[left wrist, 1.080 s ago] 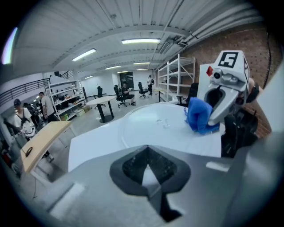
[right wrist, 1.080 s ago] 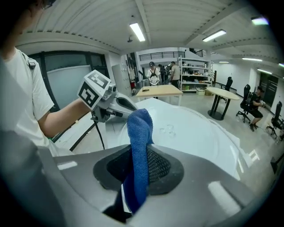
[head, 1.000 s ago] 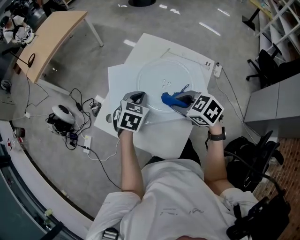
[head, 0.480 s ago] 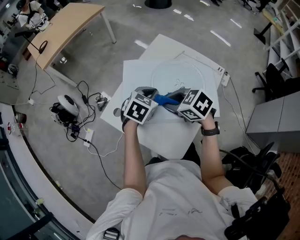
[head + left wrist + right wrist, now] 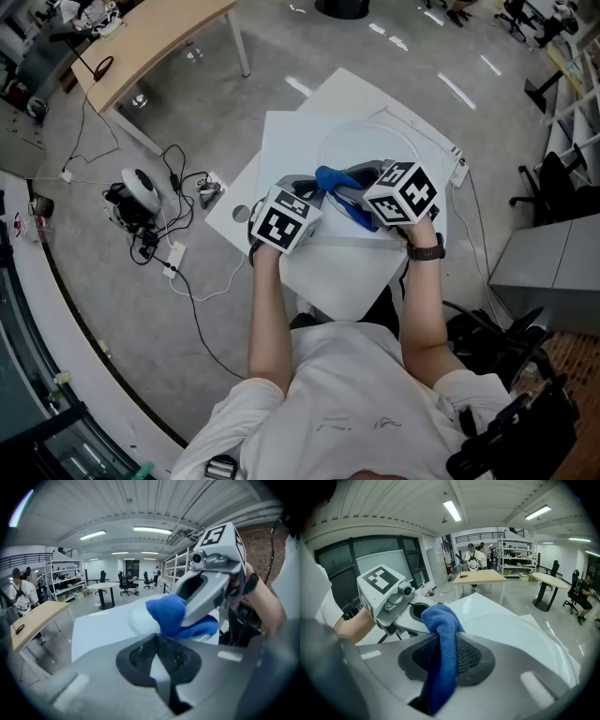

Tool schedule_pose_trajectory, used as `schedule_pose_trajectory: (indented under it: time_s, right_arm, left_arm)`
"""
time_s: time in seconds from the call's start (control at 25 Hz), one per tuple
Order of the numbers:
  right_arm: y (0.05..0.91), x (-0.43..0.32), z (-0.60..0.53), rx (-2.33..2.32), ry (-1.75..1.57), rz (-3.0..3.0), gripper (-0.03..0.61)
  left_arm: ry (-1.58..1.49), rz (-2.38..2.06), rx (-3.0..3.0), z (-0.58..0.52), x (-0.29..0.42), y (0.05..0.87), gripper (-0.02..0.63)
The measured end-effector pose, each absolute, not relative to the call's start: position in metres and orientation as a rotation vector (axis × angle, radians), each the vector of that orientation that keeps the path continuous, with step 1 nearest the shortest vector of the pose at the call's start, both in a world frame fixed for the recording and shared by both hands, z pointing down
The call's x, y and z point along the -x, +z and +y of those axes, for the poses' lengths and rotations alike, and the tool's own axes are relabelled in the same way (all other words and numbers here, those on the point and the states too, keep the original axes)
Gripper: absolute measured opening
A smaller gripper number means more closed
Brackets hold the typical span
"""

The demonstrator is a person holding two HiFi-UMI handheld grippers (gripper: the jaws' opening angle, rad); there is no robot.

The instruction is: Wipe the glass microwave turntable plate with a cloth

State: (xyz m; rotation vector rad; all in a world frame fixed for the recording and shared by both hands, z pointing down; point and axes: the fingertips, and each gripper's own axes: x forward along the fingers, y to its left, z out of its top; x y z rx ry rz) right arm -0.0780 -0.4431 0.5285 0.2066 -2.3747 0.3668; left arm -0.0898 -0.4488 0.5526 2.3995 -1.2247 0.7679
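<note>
Right tool [image 5: 443,638] clamps blue cloth [image 5: 331,179] over the glass turntable plate's [image 5: 380,139] near-left rim; left tool [image 5: 157,641] (jaws together, empty) sits just beside.

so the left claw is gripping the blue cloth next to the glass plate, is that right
Not quite. It is the right claw, not the left, that is gripping the blue cloth next to the glass plate. The right gripper view shows the cloth pinched between its jaws.

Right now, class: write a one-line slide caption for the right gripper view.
Right tool shut on a blue cloth, the glass turntable plate just ahead on the white table.
</note>
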Motion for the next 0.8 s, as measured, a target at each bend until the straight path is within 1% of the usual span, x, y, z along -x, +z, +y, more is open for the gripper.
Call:
schedule_pose_trajectory:
  time_s: [0.16, 0.4, 0.64, 0.8]
  right_arm:
    - [0.519, 0.091, -0.464, -0.199, 0.380, -2.419, 0.081]
    - [0.547, 0.116, -0.505, -0.196, 0.230, -2.270, 0.081]
    - [0.555, 0.102, -0.567, -0.412, 0.068, -2.142, 0.081]
    - [0.562, 0.072, -0.603, -0.515, 0.115, -2.121, 0.083]
  left_arm:
    - [0.848, -1.231, -2.380, -0.450, 0.089, 0.558, 0.000]
    - [0.868, -1.242, -2.335, -0.452, 0.091, 0.565, 0.000]
    - [0.873, -1.274, -2.311, -0.453, 0.096, 0.563, 0.000]
    - [0.861, -1.268, -2.320, -0.454, 0.093, 0.563, 0.000]
